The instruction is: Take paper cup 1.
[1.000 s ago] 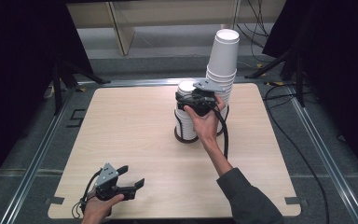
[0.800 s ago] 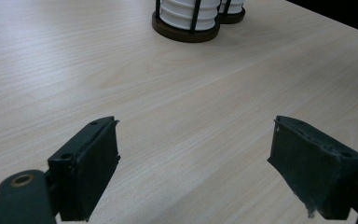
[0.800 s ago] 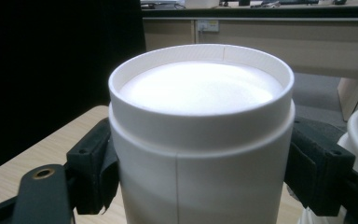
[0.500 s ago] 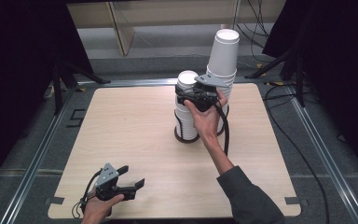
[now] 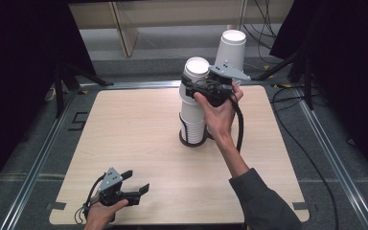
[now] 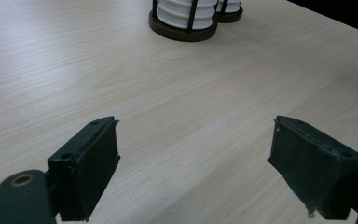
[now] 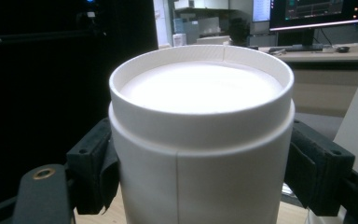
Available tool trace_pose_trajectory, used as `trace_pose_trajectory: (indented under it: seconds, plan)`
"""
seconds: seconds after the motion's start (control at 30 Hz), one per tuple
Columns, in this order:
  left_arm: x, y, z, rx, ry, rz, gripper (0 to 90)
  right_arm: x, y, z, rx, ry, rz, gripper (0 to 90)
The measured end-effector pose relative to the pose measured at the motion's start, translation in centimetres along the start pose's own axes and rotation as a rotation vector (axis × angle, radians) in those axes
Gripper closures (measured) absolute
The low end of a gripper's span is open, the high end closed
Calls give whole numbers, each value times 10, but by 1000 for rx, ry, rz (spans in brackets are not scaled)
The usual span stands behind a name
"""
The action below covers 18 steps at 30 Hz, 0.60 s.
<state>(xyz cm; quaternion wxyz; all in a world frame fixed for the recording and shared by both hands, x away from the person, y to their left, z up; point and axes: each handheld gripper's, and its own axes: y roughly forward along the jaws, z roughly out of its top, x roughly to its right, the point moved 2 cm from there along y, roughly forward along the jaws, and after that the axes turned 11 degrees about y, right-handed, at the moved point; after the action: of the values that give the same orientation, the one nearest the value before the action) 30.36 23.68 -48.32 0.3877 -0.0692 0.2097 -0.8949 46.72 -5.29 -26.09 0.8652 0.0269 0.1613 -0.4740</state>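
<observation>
Two stacks of upside-down white paper cups stand in dark ring holders at the table's far middle: a shorter stack (image 5: 192, 120) and, behind it, a taller stack (image 5: 231, 50). My right gripper (image 5: 190, 87) is shut on the top cup (image 5: 196, 72) of the shorter stack and holds it raised, directly above the cups below. In the right gripper view the cup (image 7: 200, 140) sits between both pads (image 7: 95, 175). My left gripper (image 5: 136, 188) rests near the table's front left edge, its jaws open with nothing between them (image 6: 193, 163).
The shorter stack's holder base (image 6: 182, 32) lies ahead of the left gripper across bare wooden table (image 5: 124, 124). A metal frame (image 5: 43, 158) runs round the tabletop. Cables (image 5: 311, 143) trail on the floor at the right.
The right hand has risen, and the gripped cup has come up from the shorter stack. The left gripper has stayed where it was.
</observation>
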Motion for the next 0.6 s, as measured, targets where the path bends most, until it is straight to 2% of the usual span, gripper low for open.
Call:
trace_pose_trajectory:
  seconds: [0.07, 0.1, 0.13, 0.2, 0.27, 0.37, 0.47, 0.53, 0.6]
  plan:
    - [0, -1, 0, -23, 12, 4, 145, -3, -7, 5, -4, 18, 23, 217]
    - [0, -1, 0, -22, 9, 4, 145, -3, -8, 6, 5, 13, 36, 217]
    - [1, 1, 0, -6, -10, -5, 145, -4, -11, 7, -5, 29, 45, 217]
    - [1, 1, 0, -9, -7, -7, 145, -6, -17, 10, -2, 5, 59, 217]
    - [0, 1, 0, -16, 2, -4, 145, -9, -24, 9, -22, 21, 103, 217]
    - [1, 1, 0, -11, -4, -4, 145, -12, -32, 6, -36, -5, 123, 217]
    - [1, 2, 0, -7, -13, -4, 145, -16, -42, -1, -67, 14, 168, 217]
    - [0, 2, 0, -24, 0, 3, 145, -18, -48, -6, -83, 16, 193, 217]
    - [0, 2, 0, -22, -1, 3, 145, -19, -52, -12, -87, -11, 214, 217]
